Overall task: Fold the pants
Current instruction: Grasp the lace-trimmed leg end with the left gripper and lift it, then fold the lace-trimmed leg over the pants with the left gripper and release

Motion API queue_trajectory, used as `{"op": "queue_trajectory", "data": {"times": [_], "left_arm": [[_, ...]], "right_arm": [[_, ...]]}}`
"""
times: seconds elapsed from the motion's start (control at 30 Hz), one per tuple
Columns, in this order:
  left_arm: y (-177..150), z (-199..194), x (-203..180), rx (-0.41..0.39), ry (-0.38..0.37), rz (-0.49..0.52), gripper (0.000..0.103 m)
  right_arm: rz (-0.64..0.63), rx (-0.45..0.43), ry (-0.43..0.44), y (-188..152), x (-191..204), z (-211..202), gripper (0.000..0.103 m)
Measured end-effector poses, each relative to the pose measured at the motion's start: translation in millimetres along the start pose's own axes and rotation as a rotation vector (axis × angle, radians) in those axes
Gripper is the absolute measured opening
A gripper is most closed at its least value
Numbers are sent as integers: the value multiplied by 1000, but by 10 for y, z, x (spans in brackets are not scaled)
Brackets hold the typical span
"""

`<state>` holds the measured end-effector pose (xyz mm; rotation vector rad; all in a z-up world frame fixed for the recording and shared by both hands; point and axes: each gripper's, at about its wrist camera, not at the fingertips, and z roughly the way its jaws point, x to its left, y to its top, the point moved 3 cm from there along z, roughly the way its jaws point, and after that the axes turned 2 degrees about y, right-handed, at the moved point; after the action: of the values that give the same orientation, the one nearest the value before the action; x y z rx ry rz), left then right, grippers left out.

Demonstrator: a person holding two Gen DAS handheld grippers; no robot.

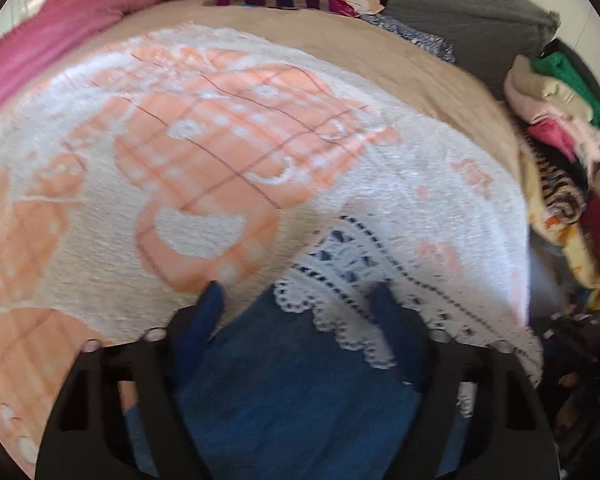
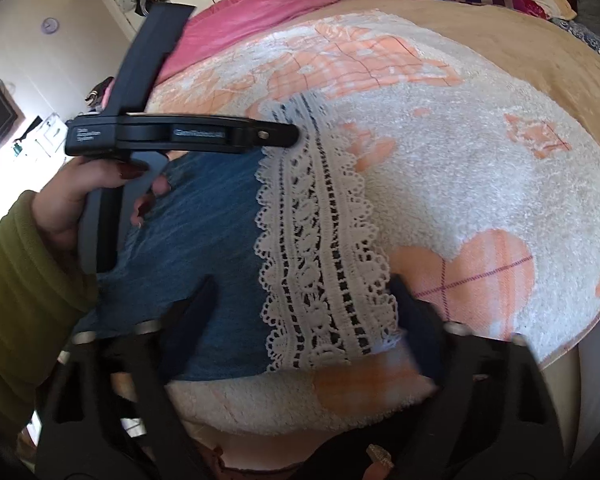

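Blue denim pants with a white lace-trimmed hem (image 2: 228,256) lie flat on a fluffy white blanket with an orange checked pattern (image 2: 480,184), spread over a bed. In the right wrist view they fill lower centre, denim to the left, lace band running top to bottom at centre.

Right gripper (image 2: 300,304), bottom of its own view: jaws apart, straddling the lace hem, one finger over denim, the other at the lace's right edge. Pads not pressing cloth as far as visible.

Left gripper (image 1: 296,304), bottom of the left wrist view: jaws apart, denim and the scalloped lace edge between its blue fingertips (image 1: 210,300). View blurred; contact with the fabric cannot be told. In the right wrist view it enters from the left, lying level, tip at the lace's upper end.

Left hand (image 2: 96,196), middle left there, wraps the handle; olive ribbed sleeve (image 2: 16,300) below it.

A folded pink quilt (image 2: 284,0) lies upper centre.
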<state>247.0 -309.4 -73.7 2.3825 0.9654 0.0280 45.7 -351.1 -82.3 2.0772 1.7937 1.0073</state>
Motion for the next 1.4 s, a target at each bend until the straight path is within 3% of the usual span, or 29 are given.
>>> {"op": "queue_trajectory", "data": {"times": [0.07, 0.2, 0.37, 0.5, 0.63, 0.77, 1.0, 1.13, 1.3, 1.4], "left_arm": [[-1, 12, -23, 9, -15, 12, 64], [0, 24, -43, 16, -36, 23, 63], [-19, 74, -27, 12, -75, 25, 64], [-11, 63, -58, 22, -79, 30, 52], [-37, 45, -81, 25, -91, 28, 35], [-66, -30, -120, 8, -96, 37, 21], [-140, -333, -102, -79, -108, 1, 20], [-200, -723, 2, -158, -132, -29, 20], [-367, -1183, 130, -244, -122, -7, 20], [-511, -1381, 298, -271, -105, -36, 21]], "right_arm": [[22, -6, 15, 14, -30, -1, 61], [42, -10, 32, 28, -47, 2, 61], [66, -27, 84, 42, -66, -9, 44], [54, -21, 88, 44, -23, 23, 42], [45, -22, 133, 64, 18, 56, 24], [18, -40, 169, 81, 83, 45, 22], [-14, -117, 247, 80, 166, -126, 20], [-51, -185, 323, 61, 354, -332, 20], [-142, -218, 385, 122, 773, -475, 20], [-207, -185, 402, 151, 1107, -393, 20]]}}
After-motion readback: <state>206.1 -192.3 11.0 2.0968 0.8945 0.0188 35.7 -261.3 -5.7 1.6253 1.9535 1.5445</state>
